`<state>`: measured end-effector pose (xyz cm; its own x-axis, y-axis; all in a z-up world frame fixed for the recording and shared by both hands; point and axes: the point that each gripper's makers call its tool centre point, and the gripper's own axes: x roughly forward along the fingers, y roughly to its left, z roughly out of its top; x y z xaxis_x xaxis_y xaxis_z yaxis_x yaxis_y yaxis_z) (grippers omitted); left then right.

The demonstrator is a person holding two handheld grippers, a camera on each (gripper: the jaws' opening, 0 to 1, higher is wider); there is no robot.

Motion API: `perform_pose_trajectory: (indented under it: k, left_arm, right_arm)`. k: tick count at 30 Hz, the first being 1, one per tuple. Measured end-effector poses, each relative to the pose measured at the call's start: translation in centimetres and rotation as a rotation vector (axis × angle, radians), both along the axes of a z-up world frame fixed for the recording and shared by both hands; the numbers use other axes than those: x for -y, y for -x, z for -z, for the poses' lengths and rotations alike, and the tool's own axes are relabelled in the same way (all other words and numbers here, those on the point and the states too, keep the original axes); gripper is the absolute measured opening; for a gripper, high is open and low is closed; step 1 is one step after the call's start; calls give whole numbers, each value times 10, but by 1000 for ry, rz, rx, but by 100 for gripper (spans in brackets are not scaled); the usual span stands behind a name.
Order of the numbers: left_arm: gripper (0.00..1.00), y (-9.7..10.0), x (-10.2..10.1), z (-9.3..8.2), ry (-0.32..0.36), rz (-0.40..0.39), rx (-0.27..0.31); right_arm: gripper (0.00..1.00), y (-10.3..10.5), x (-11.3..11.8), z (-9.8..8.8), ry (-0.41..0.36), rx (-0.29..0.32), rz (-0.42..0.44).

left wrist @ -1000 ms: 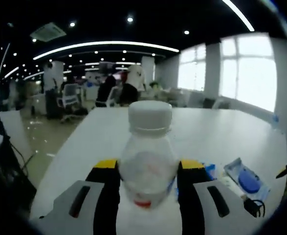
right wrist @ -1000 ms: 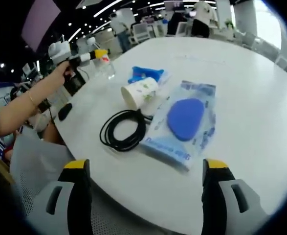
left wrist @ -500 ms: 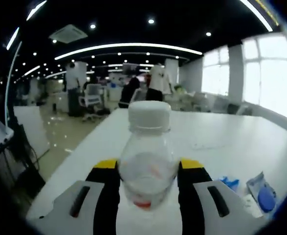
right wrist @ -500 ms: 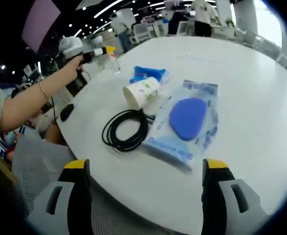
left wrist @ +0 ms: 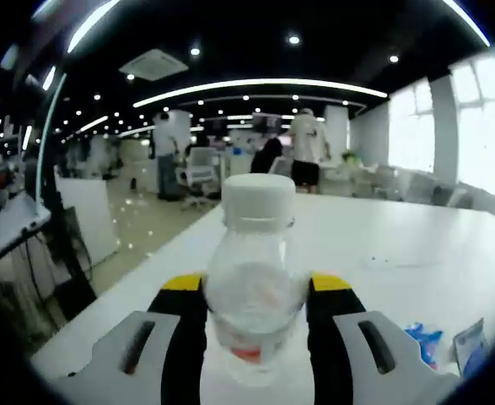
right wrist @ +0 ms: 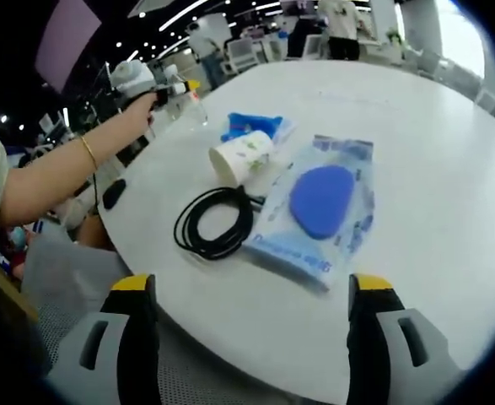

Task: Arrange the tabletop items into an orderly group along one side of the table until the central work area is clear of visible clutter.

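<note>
My left gripper (left wrist: 254, 305) is shut on a clear plastic bottle (left wrist: 252, 278) with a white cap, held upright between the yellow-tipped jaws over the white table (left wrist: 382, 245). In the right gripper view, that left gripper (right wrist: 169, 88) and bottle (right wrist: 186, 103) are at the table's far left edge, in a person's hand. My right gripper (right wrist: 251, 337) is open above the near edge with nothing between its jaws. Ahead of it lie a coiled black cable (right wrist: 215, 221), a paper cup (right wrist: 243, 158) on its side, a clear packet with a blue pad (right wrist: 319, 207) and a blue wrapper (right wrist: 251, 126).
The person's forearm (right wrist: 61, 173) reaches along the table's left side. A small black object (right wrist: 112, 192) sits by that edge. The table's right and far parts (right wrist: 416, 118) are bare. People, chairs and desks stand beyond the table. Blue packets (left wrist: 424, 337) show at the left gripper view's lower right.
The left gripper has carried the bottle farther along the table's left edge and swung its view leftward. The right gripper and the items in front of it have stayed put.
</note>
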<state>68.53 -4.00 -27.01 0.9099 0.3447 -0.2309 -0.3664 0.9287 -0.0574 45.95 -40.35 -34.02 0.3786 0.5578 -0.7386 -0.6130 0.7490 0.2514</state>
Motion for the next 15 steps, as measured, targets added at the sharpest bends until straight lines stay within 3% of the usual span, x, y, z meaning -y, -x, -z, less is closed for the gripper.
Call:
perform_pose_trajectory:
  k: [10, 11, 12, 15]
  left_arm:
    - [44, 6, 3, 26, 64, -53, -23]
    - [44, 1, 3, 14, 25, -42, 49]
    - [44, 6, 6, 24, 58, -50, -10]
    - [44, 4, 11, 22, 43, -57, -10]
  right_arm:
    - [93, 0, 1, 1, 2, -5, 1]
    - [93, 1, 1, 2, 4, -6, 0]
    - [93, 1, 1, 2, 5, -7, -1]
    - [93, 1, 1, 2, 4, -8, 1]
